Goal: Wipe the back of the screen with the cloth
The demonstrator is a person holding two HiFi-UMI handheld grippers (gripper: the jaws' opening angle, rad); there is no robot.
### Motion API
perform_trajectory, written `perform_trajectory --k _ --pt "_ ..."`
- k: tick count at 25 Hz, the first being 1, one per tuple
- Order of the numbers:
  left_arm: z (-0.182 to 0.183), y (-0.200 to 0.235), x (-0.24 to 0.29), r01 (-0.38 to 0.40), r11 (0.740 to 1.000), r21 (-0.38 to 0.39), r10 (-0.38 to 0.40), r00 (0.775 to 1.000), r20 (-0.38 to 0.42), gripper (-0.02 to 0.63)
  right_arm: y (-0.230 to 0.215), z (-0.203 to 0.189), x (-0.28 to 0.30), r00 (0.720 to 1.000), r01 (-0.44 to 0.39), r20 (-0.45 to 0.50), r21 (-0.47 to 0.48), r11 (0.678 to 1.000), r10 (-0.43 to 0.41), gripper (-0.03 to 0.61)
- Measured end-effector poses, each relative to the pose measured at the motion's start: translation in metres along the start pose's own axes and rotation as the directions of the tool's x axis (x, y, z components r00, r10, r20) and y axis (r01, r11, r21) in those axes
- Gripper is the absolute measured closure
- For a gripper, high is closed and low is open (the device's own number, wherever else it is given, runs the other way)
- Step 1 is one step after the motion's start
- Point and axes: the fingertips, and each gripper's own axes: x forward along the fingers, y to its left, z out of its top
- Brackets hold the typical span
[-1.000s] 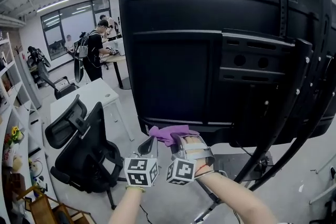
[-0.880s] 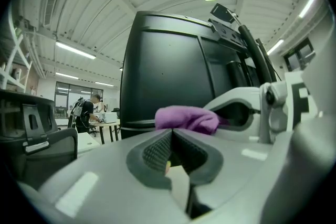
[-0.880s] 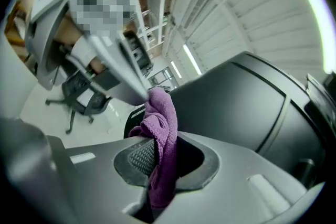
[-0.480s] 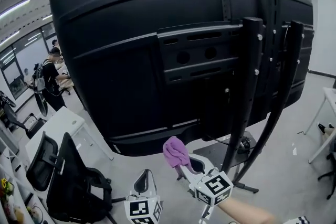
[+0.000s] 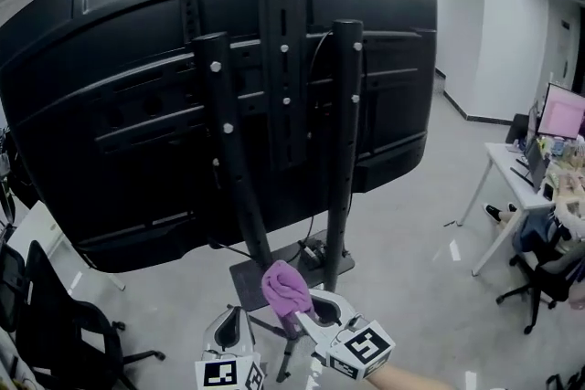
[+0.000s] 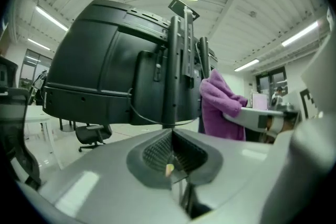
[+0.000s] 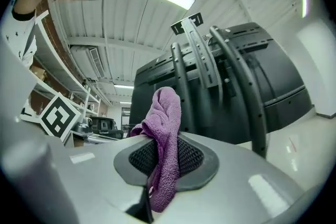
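While we stand behind one large black screen (image 5: pixel 119 105), our two grippers sit low in front of us, and the right one holds one purple cloth.

Our right gripper (image 5: pixel 306 310) is clamped on the cloth (image 5: pixel 285 288). The cloth sticks up from between the jaws in a bunched fold. In the head view it sits low, in front of the stand's foot, and is apart from the screen's back panel. Our left gripper (image 5: pixel 233 324) is just beside the right one, its jaws pressed together with nothing between them. The screen hangs on a stand with two black posts (image 5: pixel 233 160) rising from one flat base plate (image 5: pixel 265 274) on the floor. One rail with holes (image 5: pixel 279 59) runs up between the posts. One desk (image 5: pixel 507 169) stands well off to the right.
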Motion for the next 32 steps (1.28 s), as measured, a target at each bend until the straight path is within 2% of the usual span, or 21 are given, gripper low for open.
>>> perform_trajectory --k 6,9,12,15,18,22,24,28,30,32 --pt "-0.012 -0.163 0.058 0.097 0.994 -0.039 -0.099 0.994 -0.053 0.607 -0.113 0.022 -0.124 0.994 0.108 0.021 -0.049 0.993 -0.107 0.520" --pt "0.011 -0.238 0.084 0.166 0.986 -0.028 -0.167 0.984 -0.054 0.607 -0.163 0.046 -0.167 0.987 0.158 0.017 -0.083 0.984 -0.157 0.520" --pt "0.053 -0.287 0.105 0.197 0.980 0.037 -0.195 0.980 -0.040 0.607 -0.203 0.078 -0.185 0.984 0.180 0.024 -0.096 0.979 -0.178 0.520" --pt "0.102 -0.316 0.131 0.223 0.973 0.059 -0.222 0.975 -0.021 0.607 -0.243 0.124 -0.183 0.984 0.176 0.051 -0.155 0.972 -0.170 0.520" --pt "0.157 -0.329 0.164 0.247 0.968 0.048 -0.247 0.969 -0.006 0.607 -0.275 0.190 -0.165 0.986 0.156 0.099 -0.224 0.962 -0.137 0.520" --pt "0.252 -0.342 0.203 0.282 0.959 0.029 -0.283 0.957 0.058 0.607 -0.312 0.284 -0.131 0.987 0.124 0.139 -0.309 0.943 -0.084 0.520" --pt "0.303 -0.352 0.217 0.302 0.952 0.051 -0.306 0.947 0.100 0.607 -0.331 0.331 -0.110 0.982 0.125 0.175 -0.353 0.927 -0.066 0.520" --pt "0.396 -0.368 0.241 0.303 0.944 0.129 -0.319 0.939 0.130 0.607 -0.359 0.418 -0.066 0.968 0.104 0.250 -0.388 0.916 -0.005 0.520" --pt "0.438 -0.368 0.245 0.293 0.947 0.131 -0.311 0.939 0.149 0.607 -0.363 0.456 -0.043 0.960 0.091 0.278 -0.412 0.907 0.030 0.520" --pt "0.476 -0.360 0.244 0.247 0.961 0.125 -0.267 0.945 0.189 0.607 -0.364 0.491 -0.016 0.955 0.079 0.292 -0.445 0.892 0.061 0.520"
